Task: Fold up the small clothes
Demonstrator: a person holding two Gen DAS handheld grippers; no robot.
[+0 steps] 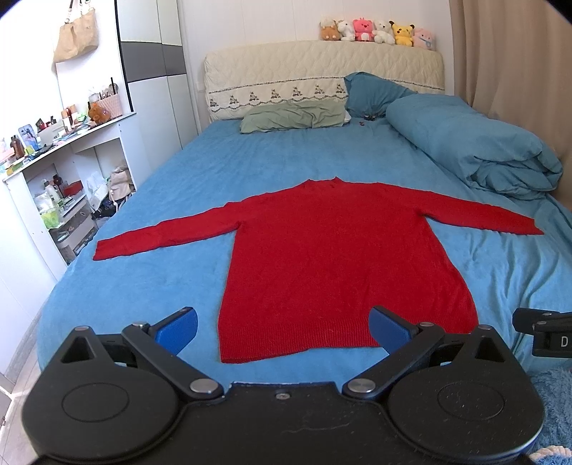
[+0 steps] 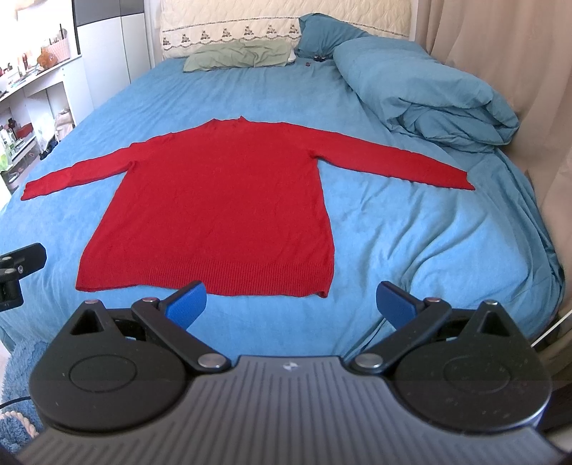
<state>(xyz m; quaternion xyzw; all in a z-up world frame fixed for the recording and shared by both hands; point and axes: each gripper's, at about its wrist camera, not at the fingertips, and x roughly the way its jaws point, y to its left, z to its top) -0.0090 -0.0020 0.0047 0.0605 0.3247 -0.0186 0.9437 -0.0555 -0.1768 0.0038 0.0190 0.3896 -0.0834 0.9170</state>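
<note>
Red sweater (image 1: 332, 257), flat on bed (image 1: 171, 200), sleeves spread; left gripper (image 1: 284, 331) and right gripper (image 2: 291, 304) fingers apart, empty: best pinch each cuff, fold inward evenly.

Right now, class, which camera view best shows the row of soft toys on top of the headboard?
The left wrist view: all the soft toys sit in full sight along the headboard. The right wrist view cuts off the top of the headboard, so no toys appear there.
</note>
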